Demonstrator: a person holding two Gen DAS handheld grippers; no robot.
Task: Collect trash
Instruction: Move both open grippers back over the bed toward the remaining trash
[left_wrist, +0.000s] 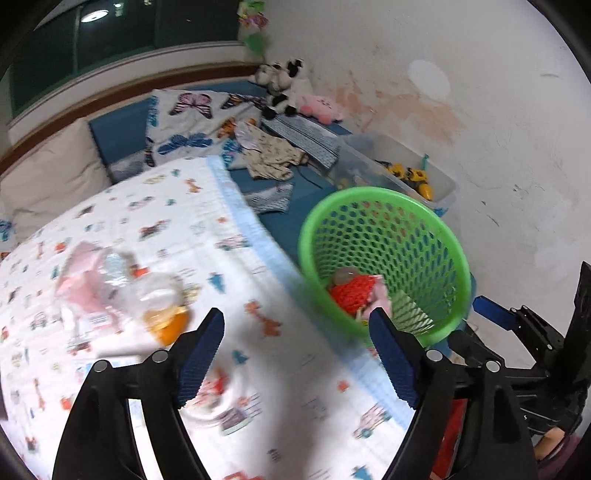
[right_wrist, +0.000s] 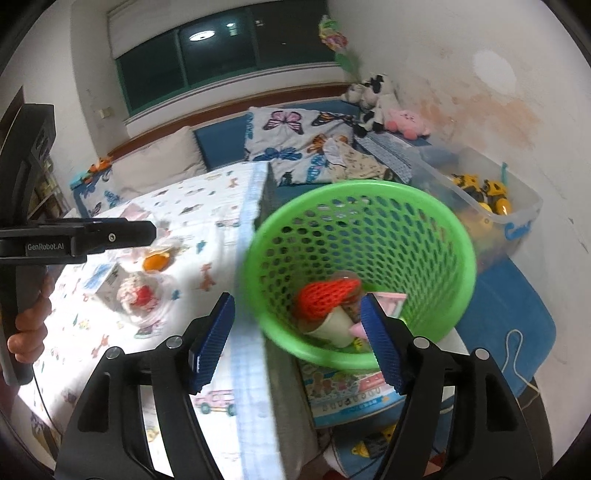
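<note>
Looking down from the left wrist: left gripper (left_wrist: 295, 343) spread wide, nothing between the fingers, hovering over the printed bedsheet (left_wrist: 258, 369). Blurred trash on the sheet: clear plastic wrapper with pink (left_wrist: 99, 277), orange-bottomed cup (left_wrist: 166, 317) just beside it, crumpled red-and-white bit (left_wrist: 218, 391) close under the left finger. Green mesh basket (left_wrist: 384, 266) off the sheet's edge to the right, already holding a red net (left_wrist: 351, 291) and pink scrap.

From the right wrist: right gripper (right_wrist: 295, 339) also spread, empty, straddling the sheet edge and the basket (right_wrist: 362, 266). Red net (right_wrist: 325, 295), paper cup (right_wrist: 332, 325) and pink carton (right_wrist: 388, 299) inside. Remaining trash on the sheet to the left: orange cup (right_wrist: 155, 262), red-and-white crumple in clear plastic (right_wrist: 142, 297). Left gripper body (right_wrist: 77, 240) and hand (right_wrist: 29, 325) at far left.

Risks, judged: slippery, crushable plastic likely to squirt from the pads if pinched off-centre; soft sheet likely to be snagged with the wrapper; light basket near the bed edge likely to tip if knocked by either gripper.
</note>
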